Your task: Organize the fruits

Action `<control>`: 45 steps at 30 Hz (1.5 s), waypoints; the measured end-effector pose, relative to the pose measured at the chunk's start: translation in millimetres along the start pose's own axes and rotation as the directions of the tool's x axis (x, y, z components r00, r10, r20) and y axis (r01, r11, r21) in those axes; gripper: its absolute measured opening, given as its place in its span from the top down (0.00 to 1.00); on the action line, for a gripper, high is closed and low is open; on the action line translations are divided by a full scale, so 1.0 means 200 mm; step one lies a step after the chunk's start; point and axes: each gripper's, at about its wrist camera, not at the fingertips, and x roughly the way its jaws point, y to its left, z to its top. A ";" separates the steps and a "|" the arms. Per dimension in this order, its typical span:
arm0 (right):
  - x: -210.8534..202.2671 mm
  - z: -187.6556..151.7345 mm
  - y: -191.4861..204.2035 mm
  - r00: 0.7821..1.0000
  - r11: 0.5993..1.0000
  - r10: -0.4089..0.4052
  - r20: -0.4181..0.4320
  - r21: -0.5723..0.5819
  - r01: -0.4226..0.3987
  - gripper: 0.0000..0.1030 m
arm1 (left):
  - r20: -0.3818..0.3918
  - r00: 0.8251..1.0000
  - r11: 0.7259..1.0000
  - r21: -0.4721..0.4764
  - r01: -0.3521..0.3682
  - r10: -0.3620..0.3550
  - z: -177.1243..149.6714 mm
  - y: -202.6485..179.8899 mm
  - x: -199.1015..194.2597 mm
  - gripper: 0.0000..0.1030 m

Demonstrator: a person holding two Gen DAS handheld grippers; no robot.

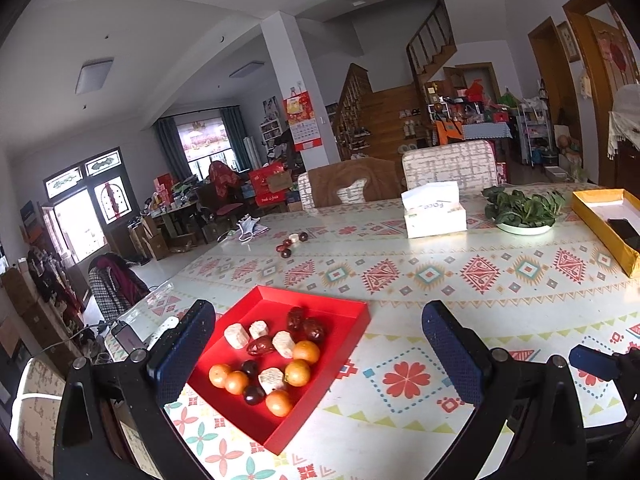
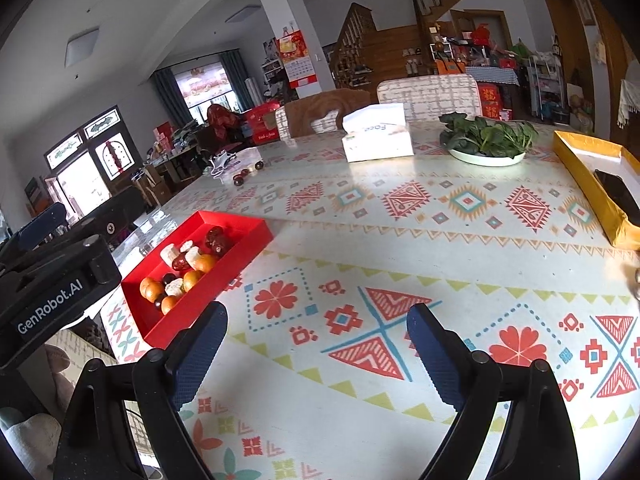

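A red tray (image 1: 340, 308) sits near the table's front left corner; it also shows in the right wrist view (image 2: 244, 226). It holds several small oranges (image 1: 298, 372), dark red dates (image 1: 304, 322), dark round fruits and pale chunks (image 1: 236, 335). A few loose dates (image 1: 286, 246) lie far across the table, also in the right wrist view (image 2: 240, 178). My left gripper (image 1: 320, 356) is open and empty, just above the tray's near right side. My right gripper (image 2: 316, 356) is open and empty over the patterned cloth, to the right of the tray.
A white tissue box (image 2: 378, 136), a plate of green leaves (image 2: 486, 140) and a yellow box lid holding a black phone (image 2: 600, 184) stand at the far and right side. Two chairs (image 1: 448, 168) stand behind the table. The left gripper's body (image 2: 52, 292) is at my right gripper's left.
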 end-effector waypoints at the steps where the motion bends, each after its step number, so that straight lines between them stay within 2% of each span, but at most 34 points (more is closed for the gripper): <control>1: 0.00 0.00 -0.01 1.000 1.000 -0.002 0.001 0.003 0.002 0.08 | 0.000 1.000 1.000 0.003 0.003 -0.003 0.00 -0.01 0.00 0.00; 10: 0.01 -0.01 -0.03 1.000 1.000 -0.010 -0.004 0.015 0.011 0.08 | 0.020 1.000 1.000 -0.017 0.005 -0.005 0.00 -0.01 -0.01 0.00; 14: 0.01 -0.02 -0.01 1.000 1.000 -0.021 0.000 -0.003 0.021 0.08 | 0.088 0.996 0.997 -0.072 -0.004 0.011 0.00 0.07 -0.07 0.00; 18: 0.01 -0.02 0.05 1.000 0.999 -0.025 0.003 -0.036 0.026 0.08 | 0.177 0.983 0.990 -0.141 -0.026 0.051 0.00 0.17 -0.15 0.00; 22: 0.02 -0.03 0.12 1.000 0.997 -0.023 0.001 -0.068 0.024 0.08 | 0.219 0.973 0.983 -0.184 -0.025 0.066 -0.01 0.25 -0.19 0.00; 33: 0.00 -0.04 0.26 0.999 0.992 -0.028 0.017 -0.120 0.030 0.08 | 0.237 0.968 0.970 -0.243 -0.027 0.087 -0.04 0.40 -0.20 0.00; 41: -0.03 -0.05 0.40 0.998 0.982 -0.017 0.057 -0.185 0.028 0.07 | 0.294 0.936 0.935 -0.345 -0.086 0.194 -0.09 0.59 -0.30 0.00; 45: -0.03 -0.05 0.47 0.997 0.974 -0.012 0.072 -0.225 0.028 0.05 | 0.279 0.940 0.926 -0.368 -0.084 0.196 -0.12 0.66 -0.27 0.00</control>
